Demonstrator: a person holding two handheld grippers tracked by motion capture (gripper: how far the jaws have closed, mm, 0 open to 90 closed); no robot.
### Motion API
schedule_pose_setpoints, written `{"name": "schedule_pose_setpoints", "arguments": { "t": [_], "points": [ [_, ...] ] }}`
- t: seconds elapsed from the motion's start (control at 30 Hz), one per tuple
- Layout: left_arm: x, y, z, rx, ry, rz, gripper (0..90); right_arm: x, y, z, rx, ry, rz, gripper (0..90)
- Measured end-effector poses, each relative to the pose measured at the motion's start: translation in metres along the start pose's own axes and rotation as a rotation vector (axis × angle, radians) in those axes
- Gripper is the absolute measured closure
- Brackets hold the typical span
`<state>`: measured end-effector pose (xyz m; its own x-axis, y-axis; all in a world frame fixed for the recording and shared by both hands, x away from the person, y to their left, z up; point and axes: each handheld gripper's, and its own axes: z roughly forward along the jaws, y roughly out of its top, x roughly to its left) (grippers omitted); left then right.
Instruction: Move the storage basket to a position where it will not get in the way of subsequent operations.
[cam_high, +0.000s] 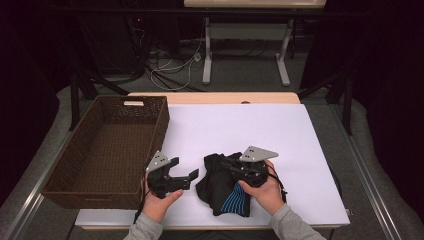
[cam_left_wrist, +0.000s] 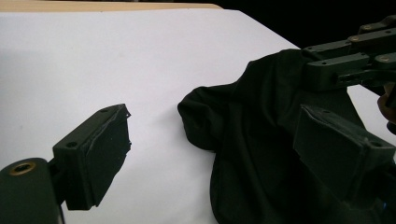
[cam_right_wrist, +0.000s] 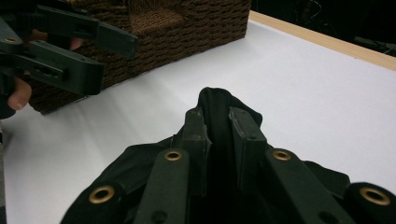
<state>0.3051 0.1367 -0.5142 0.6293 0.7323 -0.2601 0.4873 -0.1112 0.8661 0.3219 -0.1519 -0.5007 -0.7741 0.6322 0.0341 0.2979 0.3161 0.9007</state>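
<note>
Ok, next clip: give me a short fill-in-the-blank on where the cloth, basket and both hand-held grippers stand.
1. The right hand-held gripper is shut on a fold of the ___ garment.
2. The left hand-held gripper has its jaws ___, with nothing between them.
3. The wicker basket stands at the table's ___ side in the high view.

Missing words: black; open; left
</note>
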Motion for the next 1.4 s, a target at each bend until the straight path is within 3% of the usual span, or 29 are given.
{"name": "schedule_pose_setpoints", "arguments": {
  "t": [0.87, 1.07, 1.4],
  "points": [
    [-0.002, -0.002, 0.003, 0.015, 0.016, 0.018, 12.9, -0.008, 0.014, -0.026, -0.086, 0.036, 0.025, 79.8],
    [-0.002, -0.002, 0.002, 0.01, 0.015, 0.013, 13.2, -0.008, 0.019, -0.034, -0.122, 0.057, 0.026, 83.9],
    [-0.003, -0.001, 0.002, 0.006, 0.017, 0.014, 14.0, 0.005, 0.016, -0.037, -0.085, 0.089, -0.026, 84.9]
  ]
}}
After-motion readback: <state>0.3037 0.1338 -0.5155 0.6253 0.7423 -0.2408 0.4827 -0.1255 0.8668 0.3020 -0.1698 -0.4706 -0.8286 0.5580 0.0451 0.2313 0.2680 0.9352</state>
